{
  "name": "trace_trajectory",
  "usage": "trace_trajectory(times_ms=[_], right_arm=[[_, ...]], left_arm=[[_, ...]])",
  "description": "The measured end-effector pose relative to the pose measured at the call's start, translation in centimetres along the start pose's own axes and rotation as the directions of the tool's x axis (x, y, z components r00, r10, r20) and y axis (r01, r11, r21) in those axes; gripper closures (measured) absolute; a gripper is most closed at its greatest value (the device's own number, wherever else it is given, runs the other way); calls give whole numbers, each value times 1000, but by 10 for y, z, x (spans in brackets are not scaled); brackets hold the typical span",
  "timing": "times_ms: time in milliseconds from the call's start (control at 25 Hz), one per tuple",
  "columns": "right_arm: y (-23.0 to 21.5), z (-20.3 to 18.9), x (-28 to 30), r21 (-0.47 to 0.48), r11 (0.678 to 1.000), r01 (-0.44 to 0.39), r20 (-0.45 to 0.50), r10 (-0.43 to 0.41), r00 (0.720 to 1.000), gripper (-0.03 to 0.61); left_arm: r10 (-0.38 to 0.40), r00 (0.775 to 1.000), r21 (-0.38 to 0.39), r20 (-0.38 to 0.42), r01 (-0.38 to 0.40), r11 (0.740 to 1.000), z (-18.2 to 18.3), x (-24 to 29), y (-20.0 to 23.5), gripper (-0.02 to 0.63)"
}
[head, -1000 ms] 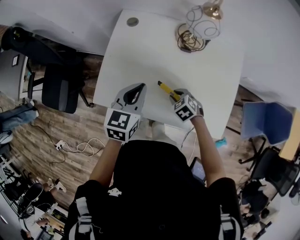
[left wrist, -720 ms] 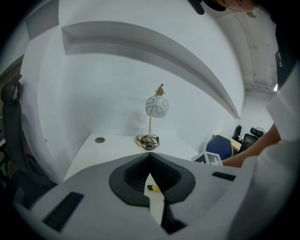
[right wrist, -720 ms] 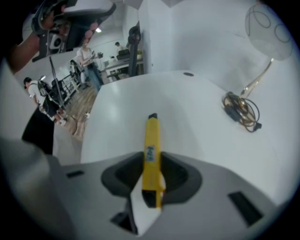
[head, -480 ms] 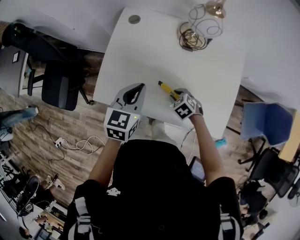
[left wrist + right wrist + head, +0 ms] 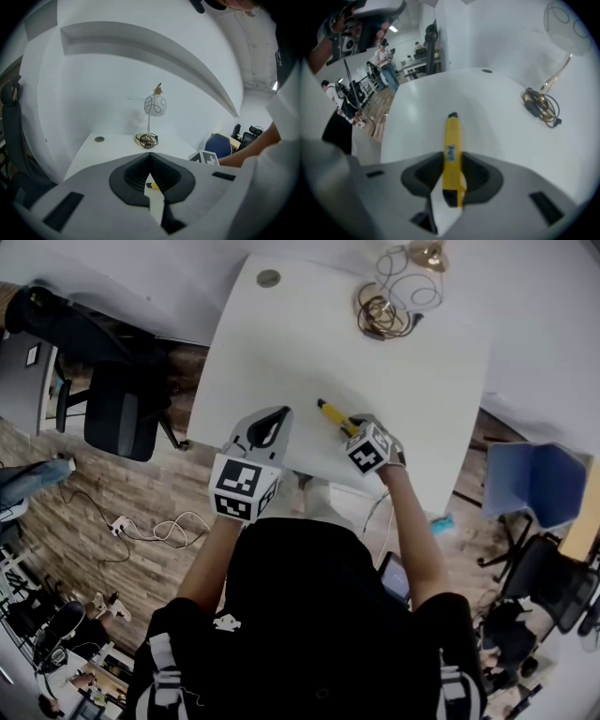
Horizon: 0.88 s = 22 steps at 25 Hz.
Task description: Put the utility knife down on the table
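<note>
Two grey hand-held grippers are being held over the near edge of a white, curved-front table (image 5: 281, 343). The right gripper (image 5: 452, 155) is being pointed steeply down with its jaws standing apart; a slim yellow utility knife (image 5: 452, 136) is lying between them, its rear end close against one dark pad while a sliver of tabletop is showing at its other side, so it is not being squeezed. In the head view the knife is seen lying along the tabletop near the front edge, its black tip pointing away from the person. The left gripper (image 5: 150, 154) is being held just beside it to the left, at a shallower tilt, its jaw tips brought together with nothing between them. Farther back on the table, a loose coil of dark and pale cable (image 5: 380, 315) is lying at the foot of a brass-stemmed lamp with a white globe shade (image 5: 155, 105), and a round grey cap (image 5: 268, 278) is sitting near the far corner. A black office chair (image 5: 117, 413) is standing on the wooden floor at the left.
</note>
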State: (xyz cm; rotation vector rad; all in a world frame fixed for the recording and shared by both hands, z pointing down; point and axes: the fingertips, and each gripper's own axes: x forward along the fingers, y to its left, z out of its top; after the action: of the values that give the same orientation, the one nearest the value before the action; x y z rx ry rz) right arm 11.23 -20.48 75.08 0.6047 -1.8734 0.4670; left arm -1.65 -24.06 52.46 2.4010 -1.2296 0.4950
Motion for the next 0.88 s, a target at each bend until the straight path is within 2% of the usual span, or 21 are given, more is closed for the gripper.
trace_trajectory(times_ms=[440, 720, 880], right_arm=[[-6, 4, -9, 32, 999, 34, 26, -35, 999, 419], [-12, 29, -42, 94, 993, 65, 118, -76, 990, 422], [-23, 47, -65, 124, 987, 103, 189, -126, 974, 471]], left_arm=[[-7, 1000, 9, 14, 7, 1000, 3, -4, -1, 600], [-12, 999, 27, 49, 11, 1000, 20, -9, -2, 600], [-14, 997, 45, 81, 10, 999, 35, -12, -1, 600]])
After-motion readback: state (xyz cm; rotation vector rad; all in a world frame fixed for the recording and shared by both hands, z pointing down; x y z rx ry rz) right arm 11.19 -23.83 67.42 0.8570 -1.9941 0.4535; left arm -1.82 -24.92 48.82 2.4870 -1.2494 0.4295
